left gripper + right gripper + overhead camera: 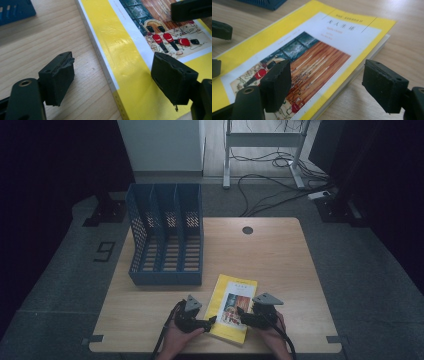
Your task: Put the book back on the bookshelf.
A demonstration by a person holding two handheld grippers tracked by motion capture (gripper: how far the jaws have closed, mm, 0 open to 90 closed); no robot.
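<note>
Left hand-held gripper and right hand-held gripper agape astride yellow book, blue file rack holding nothing.

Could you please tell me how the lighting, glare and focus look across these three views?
High view: dim, with dark edges; the table is the lit patch. Left gripper view: brighter, a soft sheen on the yellow book cover; the left gripper jaws cast shadows on the wood. Right gripper view: the book's far title text is slightly soft; the right gripper jaws look sharp.
</note>
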